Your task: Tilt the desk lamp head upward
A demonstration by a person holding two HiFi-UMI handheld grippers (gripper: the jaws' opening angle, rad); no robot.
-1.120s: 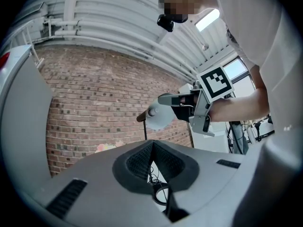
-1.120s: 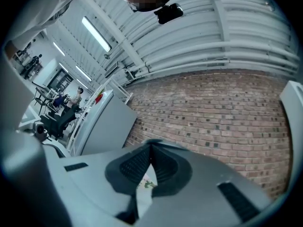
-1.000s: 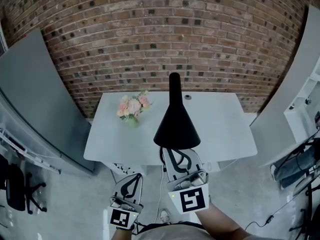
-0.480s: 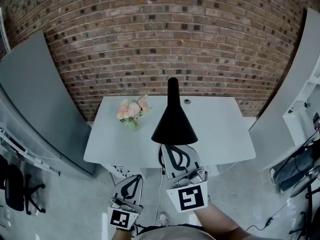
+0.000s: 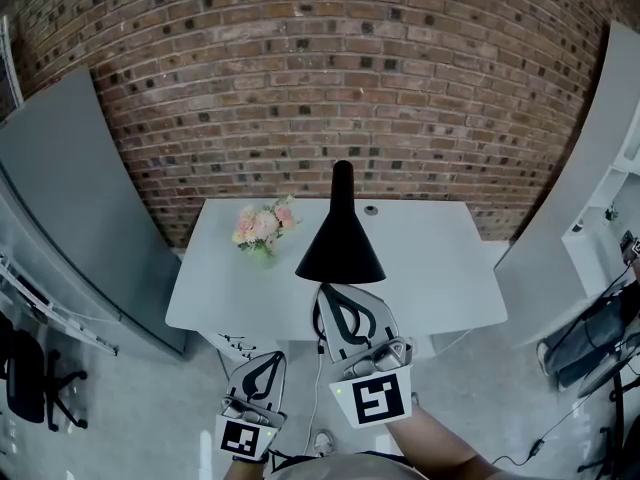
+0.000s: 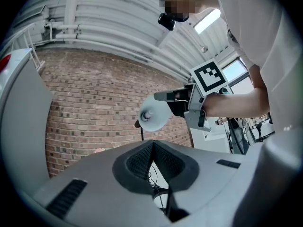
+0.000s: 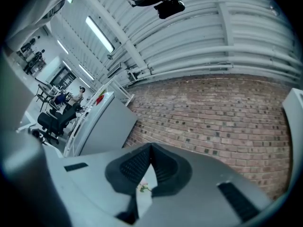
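the right tool is clenched, its jaws meeting tip to tip in the right gripper view with nothing between them. in the head view its tips sit right at the near rim of the lamp head; whether they touch it cannot be told. the left tool is clenched too and empty. it is held low in front of the desk, well short of the lamp.

the lamp head is a black cone, narrow end toward the wall and wide mouth toward the person, above the middle of the desk. from the left gripper view its pale inside faces the camera, with the right tool's marker cube just beside it.

the desk is white and stands against a brick wall. on it are a bunch of pink flowers left of the lamp and a small round thing near the back edge. a grey panel leans in on the left, a white panel on the right. the floor is grey, with a black chair at the far left.

count: two tools, one lamp, one desk, one bunch of flowers, one chair in the head view.
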